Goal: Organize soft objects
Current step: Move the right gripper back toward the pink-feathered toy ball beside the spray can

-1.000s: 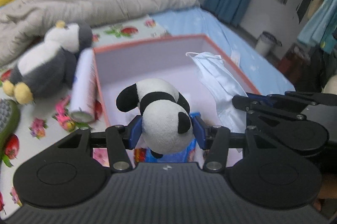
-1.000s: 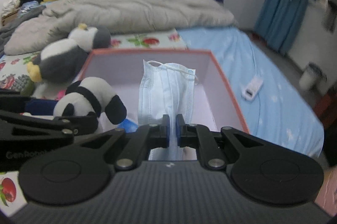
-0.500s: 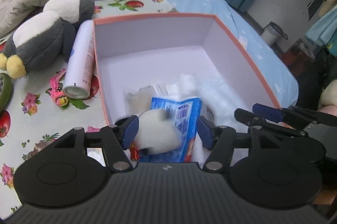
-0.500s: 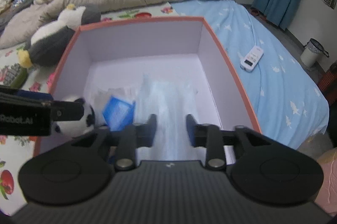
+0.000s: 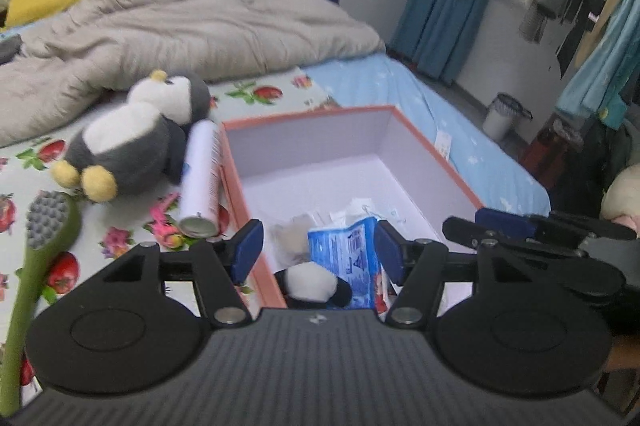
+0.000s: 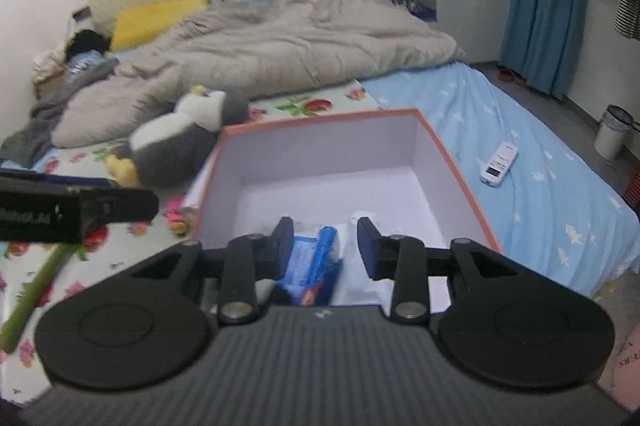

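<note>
1. Plush grey and white, the penguin (image 5: 136,141) lies on the bed's fruit-print sheet (image 5: 36,161), just beside the box (image 5: 448,169) and touching the spray can (image 5: 202,177) that lies between them.
2. Our left tongs (image 5: 316,254) are spread wide and grasp nothing; our right tongs (image 6: 326,246) are likewise released and empty, both hovering at the box's near end.
3. Inside the box we see the panda (image 5: 314,284), a blue packet (image 5: 352,258) and white soft bits we cannot identify.
4. We judge the penguin light, squashy and unbreakable; its fur should not slip, but the body will cave in under the tongs.
5. We would pinch across its belly or neck, where the stuffing is thick, not a yellow foot (image 5: 96,181), which may stretch and swing.
6. The can is stiff and smooth, likely to roll if nudged, so we should approach from the far side.
7. The green brush (image 5: 40,258) lies apart, near the left tongs.
</note>
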Motion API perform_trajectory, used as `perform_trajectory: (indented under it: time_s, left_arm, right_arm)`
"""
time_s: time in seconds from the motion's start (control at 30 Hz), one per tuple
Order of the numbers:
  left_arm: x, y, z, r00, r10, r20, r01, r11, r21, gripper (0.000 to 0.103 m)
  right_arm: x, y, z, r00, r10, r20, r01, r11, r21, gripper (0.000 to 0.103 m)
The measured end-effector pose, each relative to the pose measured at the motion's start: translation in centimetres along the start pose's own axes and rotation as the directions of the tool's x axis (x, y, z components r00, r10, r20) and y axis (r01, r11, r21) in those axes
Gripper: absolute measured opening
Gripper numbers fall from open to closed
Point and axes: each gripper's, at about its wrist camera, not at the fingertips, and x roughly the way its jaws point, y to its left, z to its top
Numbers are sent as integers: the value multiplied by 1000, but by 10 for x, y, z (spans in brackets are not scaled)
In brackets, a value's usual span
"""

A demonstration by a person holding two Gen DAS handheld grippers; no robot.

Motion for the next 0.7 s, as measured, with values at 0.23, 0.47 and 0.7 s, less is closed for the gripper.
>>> perform_trajectory:
  time_s: [0.23, 0.47, 0.7]
  left_arm:
    - [-61, 14, -36, 991, 68, 119, -71, 997, 27, 67]
    - [-99, 38, -82, 983, 106, 153, -106, 994, -9, 67]
    - [-115, 74, -126, 978, 155, 141, -142, 985, -99, 67]
  right_arm:
    - [-39, 23, -25, 995, 58, 80, -58, 998, -4, 38]
    - [-61, 48, -52, 990, 94, 108, -93, 996, -10, 38]
    - [-63, 72, -84, 987, 130, 89, -129, 992, -13, 38]
